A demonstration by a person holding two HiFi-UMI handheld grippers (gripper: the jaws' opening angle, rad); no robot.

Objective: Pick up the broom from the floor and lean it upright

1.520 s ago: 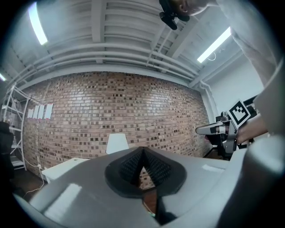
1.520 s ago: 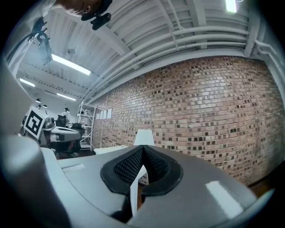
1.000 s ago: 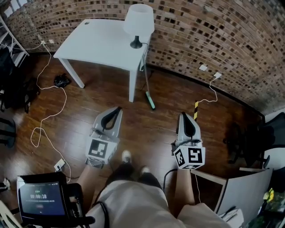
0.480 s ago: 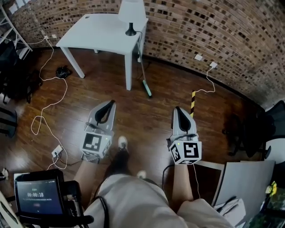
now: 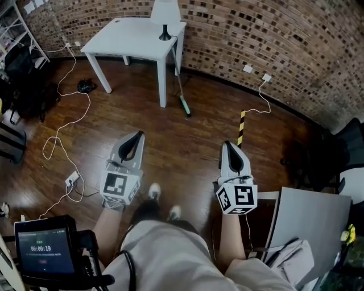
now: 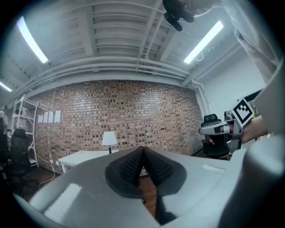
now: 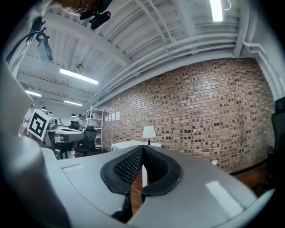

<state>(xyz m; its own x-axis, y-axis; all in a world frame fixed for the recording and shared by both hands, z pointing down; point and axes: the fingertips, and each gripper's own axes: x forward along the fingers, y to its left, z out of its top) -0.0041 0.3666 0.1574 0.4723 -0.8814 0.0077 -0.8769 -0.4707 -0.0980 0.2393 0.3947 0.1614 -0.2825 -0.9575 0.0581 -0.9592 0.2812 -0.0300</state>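
Observation:
The broom (image 5: 181, 91) has a thin handle and a green head. Its head rests on the wooden floor and its handle leans against the right edge of the white table (image 5: 131, 37). Both grippers hover level over the floor, well short of it. My left gripper (image 5: 136, 136) is shut with nothing in it, and its ribbed pads (image 6: 133, 164) meet at the tip. My right gripper (image 5: 229, 145) is also shut and empty, its pads (image 7: 129, 165) touching. In the left gripper view the right gripper (image 6: 222, 129) shows at the far right.
A lamp (image 5: 165, 14) stands on the table by the brick wall. White cables (image 5: 62, 122) and a power strip (image 5: 72, 180) lie on the floor at left. A yellow-black strip (image 5: 241, 128) marks the floor ahead of the right gripper. A dark chair (image 5: 341, 153) and a grey board (image 5: 310, 221) stand at right.
Both grippers and the person's feet have drawn back from the table, so the broom now lies farther ahead. Both grippers stay shut.

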